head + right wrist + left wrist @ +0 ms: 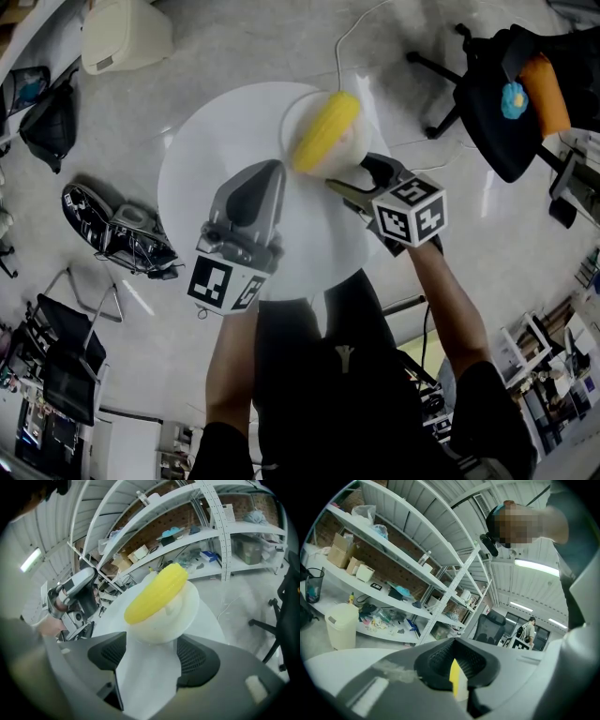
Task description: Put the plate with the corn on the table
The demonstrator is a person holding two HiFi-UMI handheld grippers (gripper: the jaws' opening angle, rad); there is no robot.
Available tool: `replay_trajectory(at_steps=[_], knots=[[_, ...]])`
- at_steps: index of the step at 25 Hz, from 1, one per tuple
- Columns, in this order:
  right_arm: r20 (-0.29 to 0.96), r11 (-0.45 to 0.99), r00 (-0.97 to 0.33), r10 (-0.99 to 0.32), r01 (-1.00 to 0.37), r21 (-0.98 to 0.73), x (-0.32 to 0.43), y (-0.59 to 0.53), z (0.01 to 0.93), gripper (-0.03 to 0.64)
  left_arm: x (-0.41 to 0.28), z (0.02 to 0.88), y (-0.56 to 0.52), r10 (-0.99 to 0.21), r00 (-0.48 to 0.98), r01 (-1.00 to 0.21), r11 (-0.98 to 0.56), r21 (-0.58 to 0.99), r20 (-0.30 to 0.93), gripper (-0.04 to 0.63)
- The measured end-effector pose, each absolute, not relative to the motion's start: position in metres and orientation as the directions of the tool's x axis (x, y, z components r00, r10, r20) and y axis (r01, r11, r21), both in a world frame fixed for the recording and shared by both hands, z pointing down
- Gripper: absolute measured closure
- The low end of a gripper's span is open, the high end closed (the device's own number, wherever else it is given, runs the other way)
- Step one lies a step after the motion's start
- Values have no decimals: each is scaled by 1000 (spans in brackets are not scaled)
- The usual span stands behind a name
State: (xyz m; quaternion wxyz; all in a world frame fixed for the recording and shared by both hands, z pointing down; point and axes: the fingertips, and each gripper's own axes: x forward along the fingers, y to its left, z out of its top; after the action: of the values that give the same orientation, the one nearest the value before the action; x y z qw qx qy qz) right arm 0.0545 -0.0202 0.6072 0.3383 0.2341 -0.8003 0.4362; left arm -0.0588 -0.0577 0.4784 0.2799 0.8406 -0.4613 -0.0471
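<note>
A yellow corn cob (325,128) lies on a small white plate (354,147) at the far side of the round white table (206,159). My right gripper (349,178) is open. Its two jaws stand apart at the plate's near rim, and the white table top shows between them. In the right gripper view the corn (156,592) and plate (161,625) fill the middle, just beyond the right gripper (150,641). My left gripper (272,169) hovers over the table to the left of the plate. It is shut and holds nothing, and the left gripper (457,667) points up at shelving.
A black office chair (506,94) with orange and blue items stands on the floor to the right. A cream bin (122,33), a black bag (52,122) and a pile of gear (117,234) lie to the left. White shelves (393,555) run along the wall.
</note>
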Motion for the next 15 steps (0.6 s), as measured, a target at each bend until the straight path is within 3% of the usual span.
replay_trajectory(at_steps=[15], knots=[[831,669,-555,-23,-626,-400,60,-8,615,303,-61,480,-48,-807,563,-752,-409,517,180,592]])
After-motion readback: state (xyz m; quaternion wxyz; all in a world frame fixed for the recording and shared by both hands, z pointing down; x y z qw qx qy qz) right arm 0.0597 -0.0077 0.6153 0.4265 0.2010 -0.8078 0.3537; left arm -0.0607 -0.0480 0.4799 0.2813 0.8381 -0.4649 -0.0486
